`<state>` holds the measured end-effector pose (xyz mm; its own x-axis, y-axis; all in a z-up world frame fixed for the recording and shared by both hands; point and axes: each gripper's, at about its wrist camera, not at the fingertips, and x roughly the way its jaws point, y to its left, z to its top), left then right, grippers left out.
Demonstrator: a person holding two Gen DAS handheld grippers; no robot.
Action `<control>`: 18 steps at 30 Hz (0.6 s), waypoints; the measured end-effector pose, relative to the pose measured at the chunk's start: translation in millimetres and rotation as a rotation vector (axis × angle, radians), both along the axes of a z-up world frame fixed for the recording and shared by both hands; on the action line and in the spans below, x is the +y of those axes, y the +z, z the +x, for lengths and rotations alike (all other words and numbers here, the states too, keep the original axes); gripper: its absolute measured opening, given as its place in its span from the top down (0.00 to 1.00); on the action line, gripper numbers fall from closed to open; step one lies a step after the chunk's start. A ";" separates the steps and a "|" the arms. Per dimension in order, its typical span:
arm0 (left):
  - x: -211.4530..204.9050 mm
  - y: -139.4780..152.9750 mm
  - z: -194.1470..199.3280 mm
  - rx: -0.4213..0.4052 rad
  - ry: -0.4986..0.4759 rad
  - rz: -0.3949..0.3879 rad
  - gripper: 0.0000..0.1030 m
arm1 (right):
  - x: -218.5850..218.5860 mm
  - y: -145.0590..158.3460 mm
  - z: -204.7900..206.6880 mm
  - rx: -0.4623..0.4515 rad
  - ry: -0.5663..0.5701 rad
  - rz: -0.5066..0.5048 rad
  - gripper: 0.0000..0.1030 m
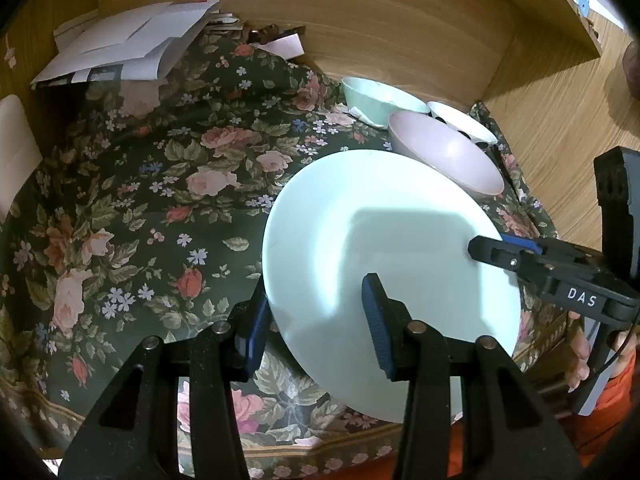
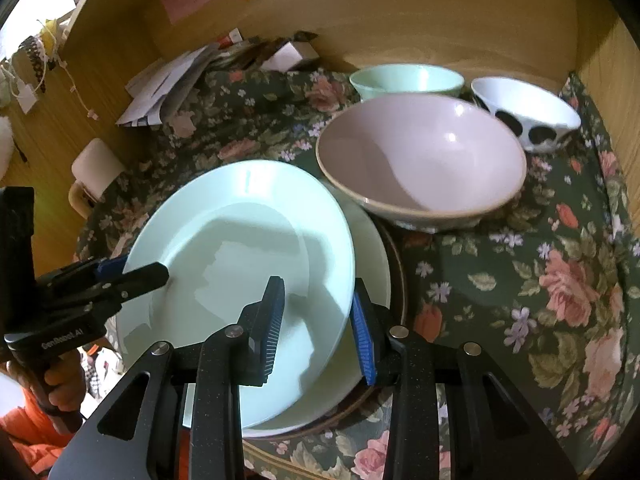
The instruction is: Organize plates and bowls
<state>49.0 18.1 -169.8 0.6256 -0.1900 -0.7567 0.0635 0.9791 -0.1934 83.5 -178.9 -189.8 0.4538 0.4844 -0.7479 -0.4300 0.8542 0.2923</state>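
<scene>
A home — floral tablecloth [image 1: 132, 184], bowls [image 2: 420, 156], scattered papers [image 1: 120, 44].

Floral cloth [image 2: 520, 264] bears bowls [image 2: 424, 160], plates [image 2: 376, 248], perhaps papers [image 2: 160, 92].

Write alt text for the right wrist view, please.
Both grippers, the right gripper and the left gripper, clamp a pale green plate over a stack of plates on a floral cloth. Behind stand a pink bowl, a green bowl and a spotted bowl.

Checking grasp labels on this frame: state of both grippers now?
Left gripper: shut on the mint plate, fingers straddling its near-left rim.
Right gripper: shut on the same mint plate, fingers over its right rim.
</scene>
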 end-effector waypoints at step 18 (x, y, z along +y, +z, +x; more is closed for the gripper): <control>-0.8 -7.2 6.6 0.002 0.014 0.040 0.57 | -0.4 -5.8 -0.5 0.020 -0.003 0.019 0.71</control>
